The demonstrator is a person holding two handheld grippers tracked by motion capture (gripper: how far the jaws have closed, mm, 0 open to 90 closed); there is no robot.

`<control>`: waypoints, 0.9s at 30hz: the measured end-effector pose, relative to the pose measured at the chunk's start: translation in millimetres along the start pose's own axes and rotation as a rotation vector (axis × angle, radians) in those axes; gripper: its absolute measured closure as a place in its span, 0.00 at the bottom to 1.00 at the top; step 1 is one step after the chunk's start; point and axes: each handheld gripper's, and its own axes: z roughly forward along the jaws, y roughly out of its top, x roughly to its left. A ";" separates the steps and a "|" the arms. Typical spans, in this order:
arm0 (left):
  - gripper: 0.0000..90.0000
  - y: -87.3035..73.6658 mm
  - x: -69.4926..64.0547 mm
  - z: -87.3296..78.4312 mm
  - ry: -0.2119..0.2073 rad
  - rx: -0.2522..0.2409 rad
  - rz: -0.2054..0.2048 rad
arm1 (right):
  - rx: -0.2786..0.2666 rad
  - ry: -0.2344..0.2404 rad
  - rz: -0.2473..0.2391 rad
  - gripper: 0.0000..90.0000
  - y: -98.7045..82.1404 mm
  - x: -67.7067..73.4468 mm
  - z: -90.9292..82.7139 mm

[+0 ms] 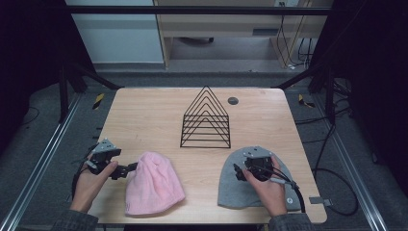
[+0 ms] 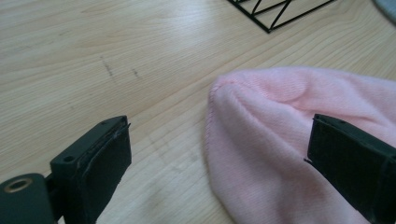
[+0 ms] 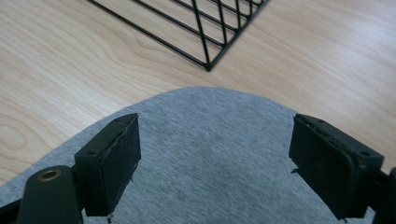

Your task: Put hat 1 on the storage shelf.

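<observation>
In the left gripper view the pink hat [image 2: 289, 140] is cut by the right and bottom edges, and the wire rack [image 2: 280, 11] by the top edge. In the right gripper view the grey hat [image 3: 210, 158] runs out at the bottom, its brim unseen. In the high view the right hand [image 1: 269, 185] covers the middle of this hat

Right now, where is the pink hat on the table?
High view: the pink hat lies near the front edge, left of the grey hat, beside the left gripper.

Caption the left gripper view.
Open left gripper straddling the crown edge of a pink beanie on the wooden table.
</observation>
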 end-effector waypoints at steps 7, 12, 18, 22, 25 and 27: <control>0.08 8.0 -16.6 -3.8 0.027 0.020 0.048 | 0.029 -0.002 0.085 0.16 -3.9 -10.6 -3.0; 0.10 21.4 -25.4 4.5 0.029 0.073 0.088 | 0.030 -0.008 0.101 0.15 -6.6 -13.4 -4.5; 0.17 42.1 -13.8 24.5 -0.017 0.159 0.082 | 0.003 -0.015 0.105 0.23 -6.2 -13.7 -7.7; 0.22 49.5 -6.4 32.5 -0.033 0.166 0.055 | -0.013 -0.020 0.105 0.28 -5.9 -13.8 -9.1; 0.27 49.9 -3.9 37.4 -0.039 0.175 0.050 | -0.005 -0.019 0.100 0.30 -6.2 -14.0 -8.1; 0.29 48.8 -2.5 43.2 -0.046 0.193 0.049 | 0.000 -0.015 0.102 0.30 -6.2 -13.5 -7.7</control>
